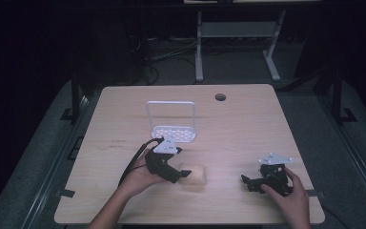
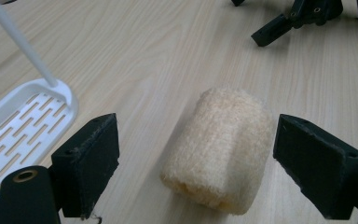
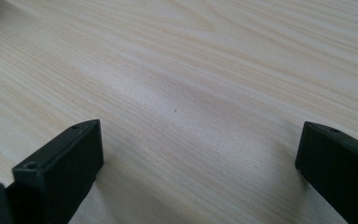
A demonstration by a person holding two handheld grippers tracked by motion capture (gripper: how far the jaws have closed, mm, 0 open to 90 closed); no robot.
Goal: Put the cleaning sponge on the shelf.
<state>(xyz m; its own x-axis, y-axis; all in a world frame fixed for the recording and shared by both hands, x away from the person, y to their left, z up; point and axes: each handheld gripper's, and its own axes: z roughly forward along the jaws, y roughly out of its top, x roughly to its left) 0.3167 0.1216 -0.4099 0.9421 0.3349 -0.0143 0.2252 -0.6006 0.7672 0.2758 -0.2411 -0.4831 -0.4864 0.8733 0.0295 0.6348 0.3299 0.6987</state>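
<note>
With jaws apart, the left hand-held gripper [image 2: 196, 158] should straddle the loofah sponge [image 2: 221, 149] squarely before closing gently; the right hand-held gripper [image 3: 200, 163] gapes idle.

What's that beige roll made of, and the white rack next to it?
The roll looks like a loofah sponge: fuzzy, fibrous, matte beige. The white rack seems to be moulded plastic, smooth and slightly glossy, with slots cut in its base.
</note>
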